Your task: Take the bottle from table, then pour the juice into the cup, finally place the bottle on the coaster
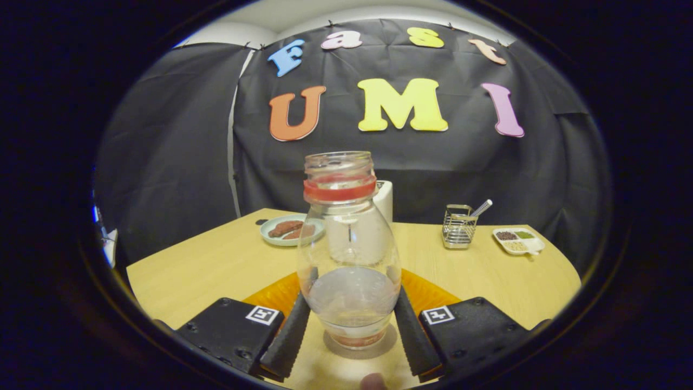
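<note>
A clear bottle (349, 254) with a red neck ring and no cap stands upright between my fingers, with a little pale liquid in its bottom. My gripper (354, 297) is shut on the bottle, one finger against each side of its lower body. Its base is over bare tabletop with a grey round shadow beneath; I cannot tell whether it touches the table. An orange coaster (270, 297) lies just beyond the fingers, behind the bottle. A white cup (385, 199) stands farther back, mostly hidden by the bottle.
On the wooden table (216, 265) a pale plate (281, 233) with brown food sits at the back left. A wire holder (459, 226) with a utensil and a small divided dish (518, 241) stand at the back right.
</note>
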Motion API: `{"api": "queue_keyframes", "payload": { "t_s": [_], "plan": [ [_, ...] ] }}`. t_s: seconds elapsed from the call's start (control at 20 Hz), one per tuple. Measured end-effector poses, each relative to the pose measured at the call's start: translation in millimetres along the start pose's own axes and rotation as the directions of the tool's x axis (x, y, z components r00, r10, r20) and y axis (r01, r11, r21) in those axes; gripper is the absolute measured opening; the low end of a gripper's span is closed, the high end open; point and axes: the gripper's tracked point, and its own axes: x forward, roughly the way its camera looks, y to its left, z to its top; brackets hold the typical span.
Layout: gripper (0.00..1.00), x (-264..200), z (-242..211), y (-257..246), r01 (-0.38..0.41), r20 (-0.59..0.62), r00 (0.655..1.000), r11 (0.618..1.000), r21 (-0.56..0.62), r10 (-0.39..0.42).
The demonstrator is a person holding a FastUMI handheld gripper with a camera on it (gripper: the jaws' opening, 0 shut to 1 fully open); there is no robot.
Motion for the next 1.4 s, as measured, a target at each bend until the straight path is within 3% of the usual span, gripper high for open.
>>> {"api": "queue_keyframes", "payload": {
  "t_s": [0.35,0.5,0.85,1.15,1.4],
  "plan": [
    [0.84,7.4,-10.8,-8.7,0.008,-0.006,1.0,0.999,0.042,-0.007],
    [0.99,6.2,-11.5,-10.2,0.023,-0.013,1.0,0.998,0.055,-0.023],
    [1.0,-30.8,20.9,-8.7,0.043,0.055,0.997,0.997,0.066,-0.046],
    [0.99,-117.2,56.0,-15.1,0.13,0.127,0.982,0.989,0.075,-0.138],
    [0.99,-222.6,102.8,-18.7,0.253,0.229,0.939,0.966,0.047,-0.257]
  ]
}}
